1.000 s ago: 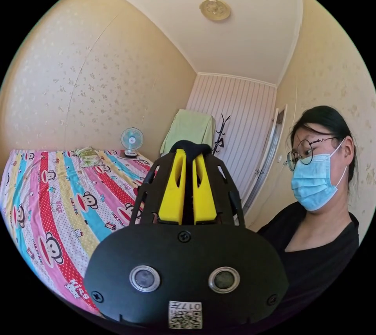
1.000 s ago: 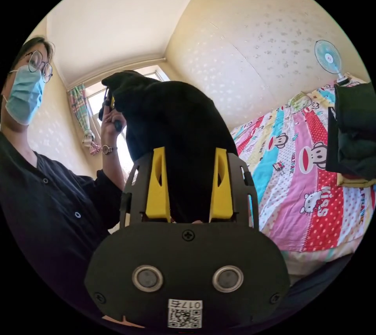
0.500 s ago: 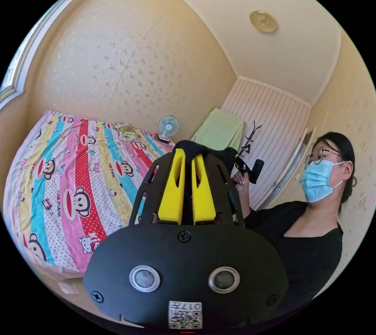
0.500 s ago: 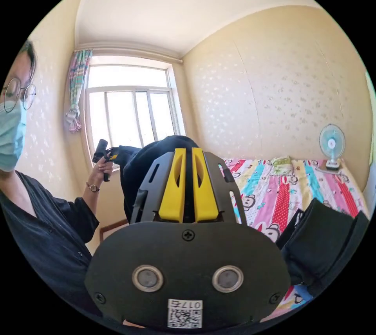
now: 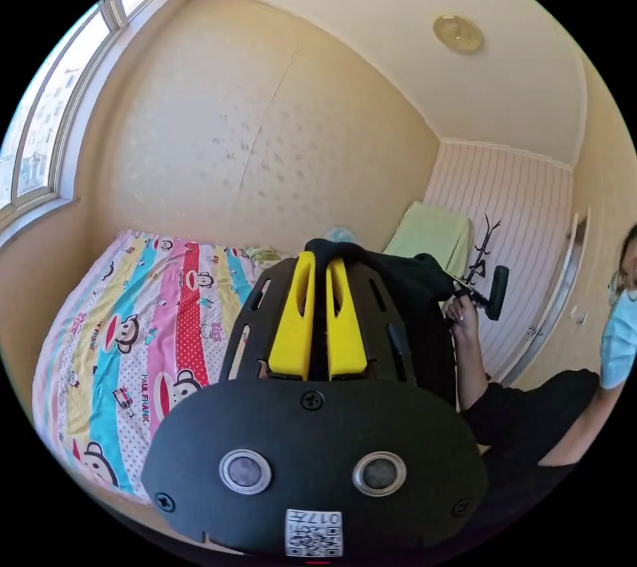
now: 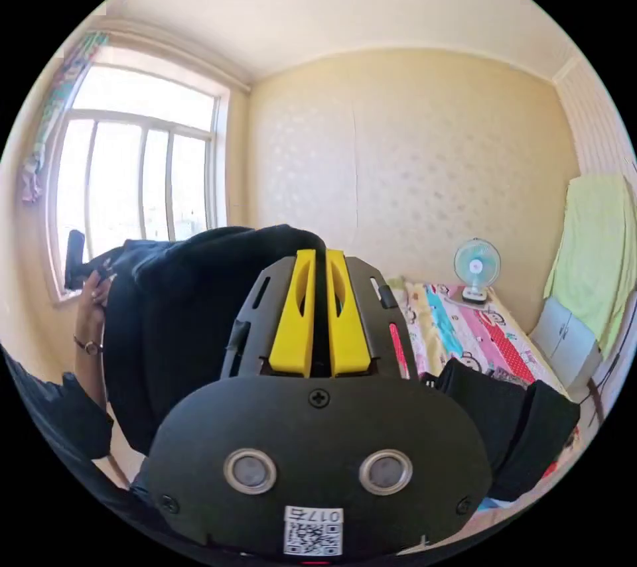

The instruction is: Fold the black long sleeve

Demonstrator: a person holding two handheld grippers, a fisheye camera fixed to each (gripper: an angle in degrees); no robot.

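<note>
The black long sleeve (image 5: 411, 302) is held up in the air between both grippers. In the left gripper view my left gripper (image 5: 318, 262) is shut on an edge of it, black cloth pinched between the yellow jaws. The cloth runs right toward the right gripper (image 5: 488, 292) in a person's hand. In the right gripper view my right gripper (image 6: 320, 262) is shut on the garment (image 6: 179, 321), which hangs in a wide black sheet to the left, reaching the left gripper (image 6: 76, 255) held by a hand (image 6: 93, 295).
A bed with a striped cartoon sheet (image 5: 133, 341) lies below. A stack of folded dark clothes (image 6: 511, 414) sits on the bed. A small fan (image 6: 476, 265) stands at the bed's far end. A window (image 6: 126, 182) is on the left wall; a green cloth (image 6: 594, 242) hangs at right.
Both cameras have swung toward the wall and bed. The right gripper went from open around the cloth to shut on it. The garment now stretches wider between the two grippers.
</note>
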